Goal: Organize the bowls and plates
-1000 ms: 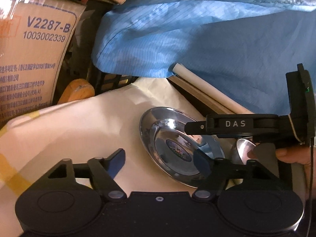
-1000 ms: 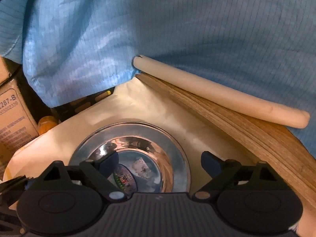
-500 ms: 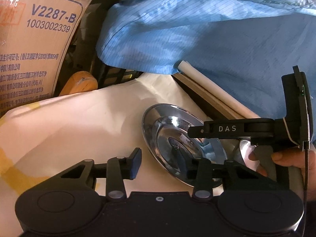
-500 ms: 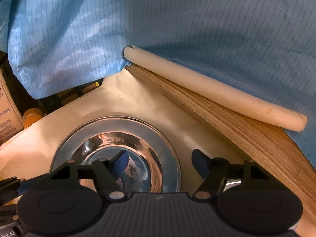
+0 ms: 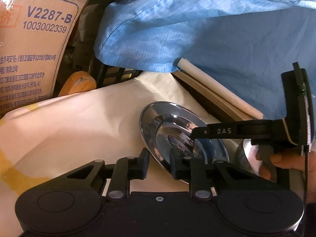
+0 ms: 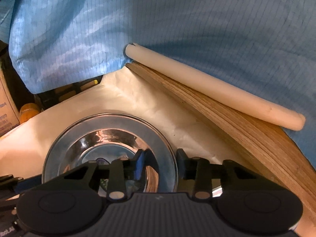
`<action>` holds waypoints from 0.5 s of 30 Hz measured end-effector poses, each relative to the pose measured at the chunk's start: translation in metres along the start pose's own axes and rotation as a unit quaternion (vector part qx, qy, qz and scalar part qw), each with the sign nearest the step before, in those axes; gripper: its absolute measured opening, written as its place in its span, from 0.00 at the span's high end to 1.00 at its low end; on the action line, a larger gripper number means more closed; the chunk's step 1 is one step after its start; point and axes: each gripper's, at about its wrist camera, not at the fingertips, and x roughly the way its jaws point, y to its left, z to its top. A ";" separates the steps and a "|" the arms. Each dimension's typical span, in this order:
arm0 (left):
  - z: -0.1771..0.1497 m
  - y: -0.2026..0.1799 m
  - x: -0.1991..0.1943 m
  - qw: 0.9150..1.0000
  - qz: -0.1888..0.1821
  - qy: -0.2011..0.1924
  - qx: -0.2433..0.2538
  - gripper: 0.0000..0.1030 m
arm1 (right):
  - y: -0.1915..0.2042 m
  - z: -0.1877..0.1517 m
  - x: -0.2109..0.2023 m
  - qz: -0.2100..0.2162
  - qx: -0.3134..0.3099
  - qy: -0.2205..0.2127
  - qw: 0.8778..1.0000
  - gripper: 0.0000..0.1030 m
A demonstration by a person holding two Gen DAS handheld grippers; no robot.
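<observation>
Ahead of my tools a pale cream sheet [image 5: 83,122] covers the work surface, creased and lit warm from above. Beyond it hangs a blue cloth [image 6: 177,19] with a fine grid, filling most of what I see ahead. At its foot, ahead and to the right, a white roll [image 6: 215,86] lies along a stack of wooden boards [image 6: 246,138]. Far to my left stands a printed cardboard box [image 5: 33,55], with a dark crate [image 5: 114,75] just beside it in shadow.
</observation>
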 end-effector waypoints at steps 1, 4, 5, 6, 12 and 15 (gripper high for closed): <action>0.000 -0.001 0.000 1.000 0.004 -0.002 -0.001 0.79 | -0.001 0.000 0.000 0.003 0.001 0.000 1.000 0.65; 0.001 -0.001 -0.001 1.000 0.011 -0.005 -0.004 0.81 | -0.003 -0.002 -0.001 0.017 0.009 0.000 1.000 0.67; 0.001 -0.001 -0.002 1.000 0.014 -0.006 -0.005 0.81 | -0.005 -0.002 -0.002 0.024 0.013 0.001 1.000 0.69; 0.001 -0.001 -0.004 1.000 0.016 -0.007 -0.005 0.81 | -0.006 -0.003 -0.003 0.032 0.017 0.002 0.999 0.70; 0.002 0.004 -0.012 0.999 0.032 -0.014 -0.010 0.82 | -0.005 -0.007 -0.012 0.064 0.034 0.005 0.997 0.75; 0.002 0.005 -0.017 0.999 0.038 -0.019 -0.008 0.82 | -0.003 -0.010 -0.017 0.072 0.040 0.001 0.997 0.77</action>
